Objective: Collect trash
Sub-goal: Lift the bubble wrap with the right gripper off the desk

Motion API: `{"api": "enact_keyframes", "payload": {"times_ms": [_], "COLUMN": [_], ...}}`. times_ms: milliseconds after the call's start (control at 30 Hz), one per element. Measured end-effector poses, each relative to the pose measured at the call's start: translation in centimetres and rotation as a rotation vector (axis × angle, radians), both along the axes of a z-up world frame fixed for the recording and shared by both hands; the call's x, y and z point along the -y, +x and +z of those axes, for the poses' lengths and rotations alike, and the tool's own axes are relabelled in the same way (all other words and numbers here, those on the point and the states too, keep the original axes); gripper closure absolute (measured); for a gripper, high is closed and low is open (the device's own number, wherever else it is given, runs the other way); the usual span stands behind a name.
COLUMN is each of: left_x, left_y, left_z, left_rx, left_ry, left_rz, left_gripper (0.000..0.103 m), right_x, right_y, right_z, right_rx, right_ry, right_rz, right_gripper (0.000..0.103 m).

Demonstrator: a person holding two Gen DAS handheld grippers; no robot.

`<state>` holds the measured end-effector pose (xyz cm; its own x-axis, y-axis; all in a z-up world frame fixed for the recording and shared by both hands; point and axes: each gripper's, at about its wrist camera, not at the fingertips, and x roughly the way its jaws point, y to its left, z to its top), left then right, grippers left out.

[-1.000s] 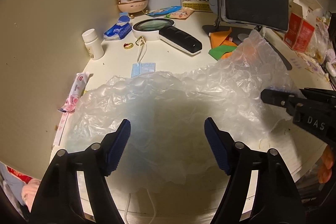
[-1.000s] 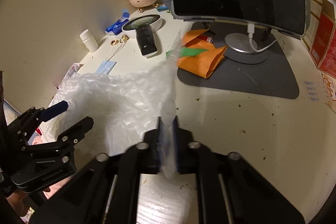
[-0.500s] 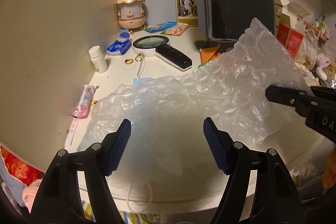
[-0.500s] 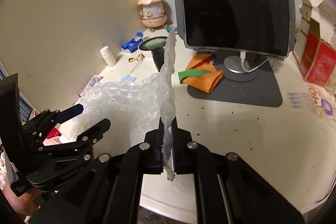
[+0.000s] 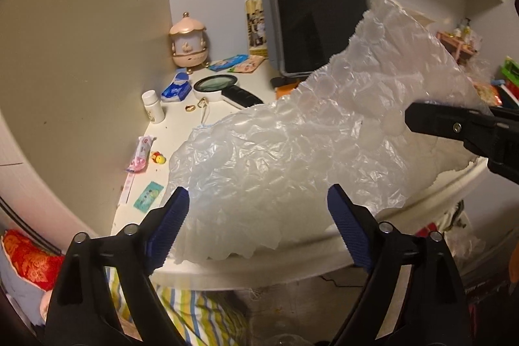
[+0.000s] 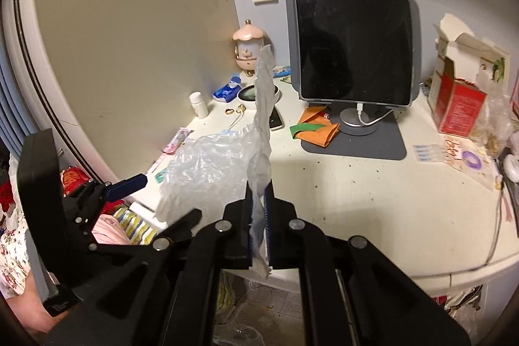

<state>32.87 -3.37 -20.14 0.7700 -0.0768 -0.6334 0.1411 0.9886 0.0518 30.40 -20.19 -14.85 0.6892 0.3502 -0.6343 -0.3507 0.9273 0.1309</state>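
Closest to me, the right hand-held gripper [image 6: 259, 216] is pinching one edge of a crumpled sheet of bubble wrap [image 5: 292, 151], its blue-padded jaws closed tight on the plastic so that a narrow strip is standing up above them. The sheet is hanging in the air over the front edge of the bench [image 6: 373, 200], its lower corner drooping past the rim. Just beside it, the left hand-held gripper [image 5: 258, 226] is spread wide, gripping nothing, with the sagging lower part of the wrap lying between its two blue pads [image 5: 168, 226] and not pressed by either.

Further along the bench, near the wall, a pink wrapper [image 5: 142, 153], a small green packet [image 5: 148, 200] and a white pill bottle [image 5: 153, 106] are lying well apart from the wrap. Beyond them a magnifying glass [image 5: 223, 86] is resting beside a blue tissue pack [image 5: 176, 89]. An orange and green paper scrap [image 6: 316, 130] is sitting at the foot of the dark monitor [image 6: 352, 38], and at the back corner a pink carousel ornament [image 5: 189, 42] is standing upright against the wall.
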Motion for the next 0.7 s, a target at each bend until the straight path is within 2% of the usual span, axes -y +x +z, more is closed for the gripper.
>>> {"api": "enact_keyframes", "payload": {"times_ms": [100,367,700], "left_x": [0.0,-1.3,-4.3], "left_y": [-2.4,-9.0,-16.4], "left_z": [0.3,0.8,1.1], "left_rx": [0.011,0.019,0.038], "left_ry": [0.004,0.001,-0.003], "left_rz": [-0.014,-0.026,0.008], "left_gripper": [0.006,0.006,0.006], "right_x": [-0.3,-2.0,-5.4], "right_y": [-2.4,-8.3,-15.6], "right_z": [0.8,2.0,2.9], "right_rx": [0.018,0.047,0.068], "right_ry": [-0.001,-0.002,-0.008], "right_rz": [-0.01,-0.001,0.043], "right_gripper": [0.095,0.095,0.095]}}
